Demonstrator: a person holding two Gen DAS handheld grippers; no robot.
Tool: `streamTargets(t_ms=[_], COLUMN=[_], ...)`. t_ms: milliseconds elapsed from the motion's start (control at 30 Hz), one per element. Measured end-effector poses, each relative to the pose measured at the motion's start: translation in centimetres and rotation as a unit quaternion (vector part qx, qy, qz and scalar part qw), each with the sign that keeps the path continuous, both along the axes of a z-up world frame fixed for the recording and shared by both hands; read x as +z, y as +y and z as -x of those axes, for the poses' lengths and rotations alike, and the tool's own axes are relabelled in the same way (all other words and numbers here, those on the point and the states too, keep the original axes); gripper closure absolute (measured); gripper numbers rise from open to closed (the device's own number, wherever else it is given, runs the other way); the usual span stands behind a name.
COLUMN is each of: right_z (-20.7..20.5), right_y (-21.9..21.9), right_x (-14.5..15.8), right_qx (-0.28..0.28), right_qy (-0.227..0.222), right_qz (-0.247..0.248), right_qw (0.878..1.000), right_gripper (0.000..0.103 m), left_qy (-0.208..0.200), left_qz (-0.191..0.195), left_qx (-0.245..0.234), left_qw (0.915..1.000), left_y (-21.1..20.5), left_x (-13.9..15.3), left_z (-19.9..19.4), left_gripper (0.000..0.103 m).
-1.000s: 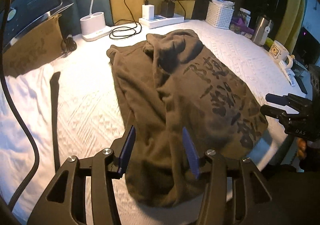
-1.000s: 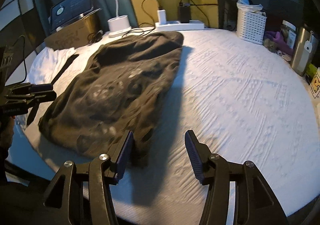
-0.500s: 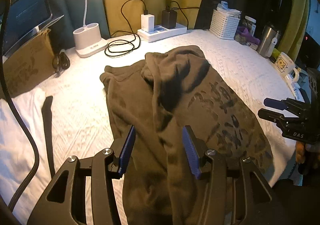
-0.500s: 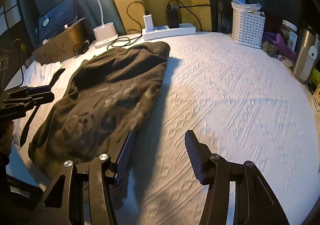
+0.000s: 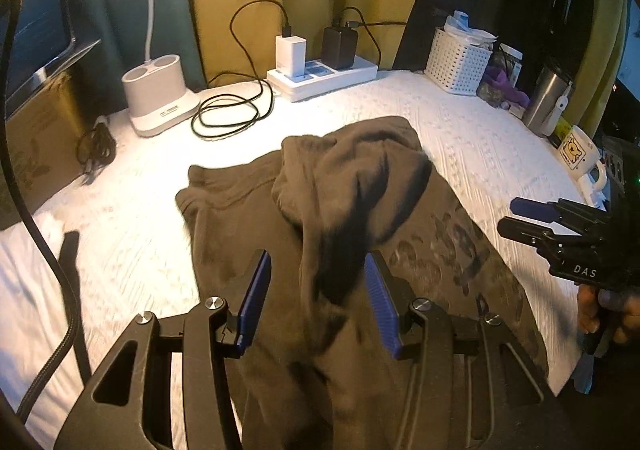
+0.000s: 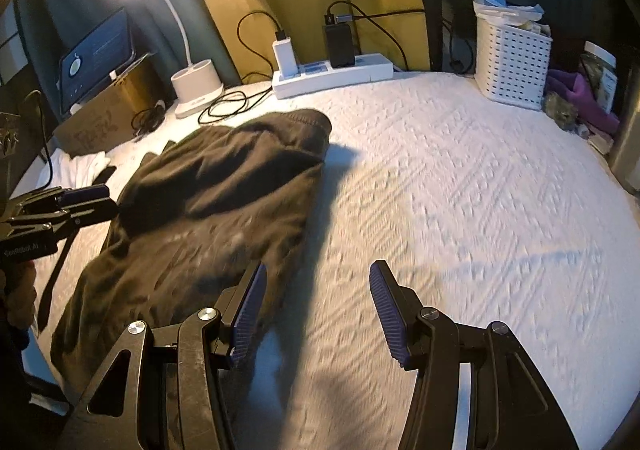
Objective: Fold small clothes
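Note:
A dark brown garment with a dark printed pattern [image 5: 360, 234] lies rumpled and partly folded lengthwise on the white textured cover [image 5: 480, 146]. It also shows in the right wrist view [image 6: 208, 210]. My left gripper [image 5: 316, 290] is open and empty above the garment's near end, with cloth between and below its blue pads. My right gripper [image 6: 316, 310] is open and empty over the garment's right edge and bare cover. Each gripper shows in the other's view: the right one [image 5: 532, 218] beside the garment, the left one [image 6: 86, 200] at its left edge.
At the back stand a white lamp base [image 5: 160, 98], a coiled black cable [image 5: 232, 110], a power strip with chargers [image 5: 320, 70] and a white basket [image 5: 460, 58]. A steel tumbler [image 5: 546, 98] and a bear mug [image 5: 576, 148] are at the right. A cardboard box [image 5: 36, 138] is at the left.
Both grippers have moved forward over the table toward the far end, staying open. The garment now lies closer under the left gripper. The garment itself has not clearly moved.

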State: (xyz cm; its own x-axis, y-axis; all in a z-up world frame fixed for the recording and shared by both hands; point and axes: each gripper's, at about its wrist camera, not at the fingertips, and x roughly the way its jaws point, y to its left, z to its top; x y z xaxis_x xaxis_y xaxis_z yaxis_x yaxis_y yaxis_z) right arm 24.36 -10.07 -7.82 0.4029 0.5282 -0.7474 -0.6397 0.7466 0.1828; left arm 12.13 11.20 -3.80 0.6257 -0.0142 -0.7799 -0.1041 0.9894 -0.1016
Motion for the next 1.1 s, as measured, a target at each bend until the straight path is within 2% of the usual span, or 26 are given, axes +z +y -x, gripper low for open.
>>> streamTargets(t_ms=[433,800,833,867,933,967,1000,1100], right_z=[-6.1,-11.1,-11.3,-11.6,-12.0,-12.2,-12.3,-12.4], right_y=[4.5,7.5,7.8,8.3,9.1,9.5,9.9,11.2], right_x=[0.4,-1.2,-1.4,-1.7,-2.1,-2.1,-2.1,-1.5], right_qx=[0.031,0.045,0.051,0.061,0.072,0.077,0.082,0.094], right_qy=[-0.003,0.040,0.046,0.056,0.068,0.067,0.069,0.057], right_qz=[-0.009,-0.048,-0.052,-0.057,-0.067,-0.073,-0.074,-0.070], right_qw=[0.999,0.997,0.996,0.995,0.993,0.992,0.992,0.992], right_gripper=[0.047,0.048,0.051,0.064,0.069,0.077,0.087,0.089], left_qy=[-0.006,0.003,0.002,0.001,0.000,0.000,0.001,-0.007], left_qz=[0.046,0.081,0.081,0.080,0.080,0.084,0.091,0.098], left_qx=[-0.002,-0.009,-0.011,-0.015,-0.013,-0.007,0.001,0.011], left_qw=[0.9989,0.9967,0.9966,0.9966,0.9967,0.9964,0.9959,0.9951], left_y=[2.5,4.0,4.1,4.1,4.4,4.8,5.1,5.9], left_x=[-1.3,-2.9,-3.0,-3.1,-3.4,-3.5,-3.6,-3.4], left_z=[-5.4,-7.9,-8.0,-8.1,-8.2,-8.3,-8.4,-8.3], left_gripper=[0.055,0.056,0.059,0.069,0.084,0.092,0.093,0.096])
